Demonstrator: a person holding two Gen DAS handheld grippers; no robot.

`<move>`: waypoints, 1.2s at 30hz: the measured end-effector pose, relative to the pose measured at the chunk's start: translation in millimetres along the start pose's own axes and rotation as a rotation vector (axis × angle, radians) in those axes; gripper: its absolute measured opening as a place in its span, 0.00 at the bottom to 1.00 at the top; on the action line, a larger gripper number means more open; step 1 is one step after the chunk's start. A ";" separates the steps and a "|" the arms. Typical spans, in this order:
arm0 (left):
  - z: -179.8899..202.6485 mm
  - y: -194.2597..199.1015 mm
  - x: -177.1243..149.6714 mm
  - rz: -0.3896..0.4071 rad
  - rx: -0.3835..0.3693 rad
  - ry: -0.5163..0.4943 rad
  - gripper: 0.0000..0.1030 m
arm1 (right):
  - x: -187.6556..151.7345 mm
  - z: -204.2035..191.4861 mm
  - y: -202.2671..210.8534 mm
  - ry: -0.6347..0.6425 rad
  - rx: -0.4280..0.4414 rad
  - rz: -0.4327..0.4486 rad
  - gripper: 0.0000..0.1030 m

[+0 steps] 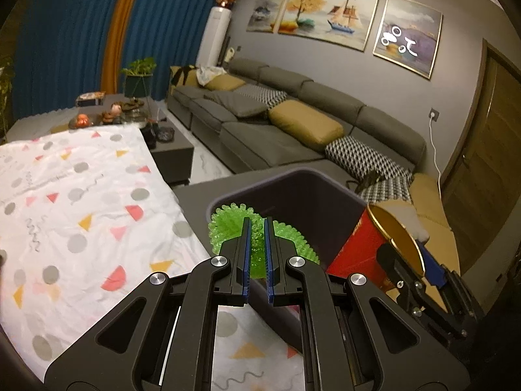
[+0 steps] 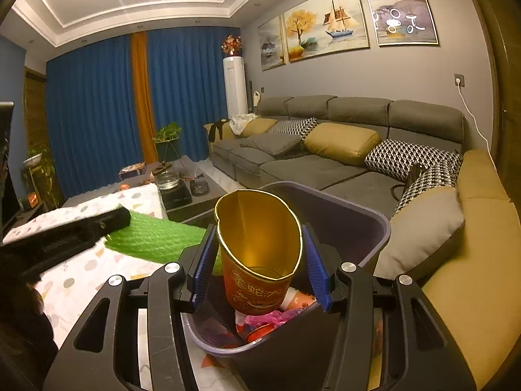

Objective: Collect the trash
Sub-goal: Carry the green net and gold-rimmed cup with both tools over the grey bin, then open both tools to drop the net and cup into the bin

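Tongs (image 1: 257, 228) pinch green mat (image 1: 228, 228) at bin rim (image 1: 208, 210); right tongs (image 2: 257, 244) clamp red cup (image 2: 257, 280).

The only lettering sits on the red paper cup (image 2: 257, 288): a row of large gold Chinese characters across its side, seemingly "金蛇大…", though the curve of the wall and the blur make this uncertain. Smaller print beneath them is too fine to read.

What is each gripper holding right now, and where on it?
Left gripper: green foam sheet, pinched at its edge. Right gripper: red cup, squeezed across its sides.
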State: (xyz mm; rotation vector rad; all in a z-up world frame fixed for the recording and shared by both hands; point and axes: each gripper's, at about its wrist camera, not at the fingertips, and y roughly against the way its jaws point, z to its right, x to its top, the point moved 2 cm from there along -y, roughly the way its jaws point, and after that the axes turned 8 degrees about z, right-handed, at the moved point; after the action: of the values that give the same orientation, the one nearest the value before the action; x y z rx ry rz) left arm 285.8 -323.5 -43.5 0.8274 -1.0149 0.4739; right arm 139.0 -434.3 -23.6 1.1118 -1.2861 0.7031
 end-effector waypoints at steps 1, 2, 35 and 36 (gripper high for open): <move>-0.8 -2.9 -2.6 -0.010 -0.003 0.002 0.06 | -1.0 1.5 -1.3 0.000 -0.001 -0.003 0.50; -1.0 -6.7 -5.2 -0.023 -0.012 0.008 0.06 | -3.0 2.2 -2.1 0.000 -0.002 -0.006 0.50; -5.6 -14.5 -27.5 -0.113 -0.154 0.062 0.51 | -13.8 2.8 -5.1 0.011 -0.011 -0.039 0.60; -6.9 -12.5 -27.0 -0.107 -0.153 0.066 0.58 | -13.7 2.8 -5.0 0.011 -0.012 -0.038 0.60</move>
State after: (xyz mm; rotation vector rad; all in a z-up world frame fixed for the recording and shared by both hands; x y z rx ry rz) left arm 285.6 -325.1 -73.9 0.7203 -0.9288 0.3258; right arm 139.8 -436.3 -38.2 1.1186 -1.2547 0.6720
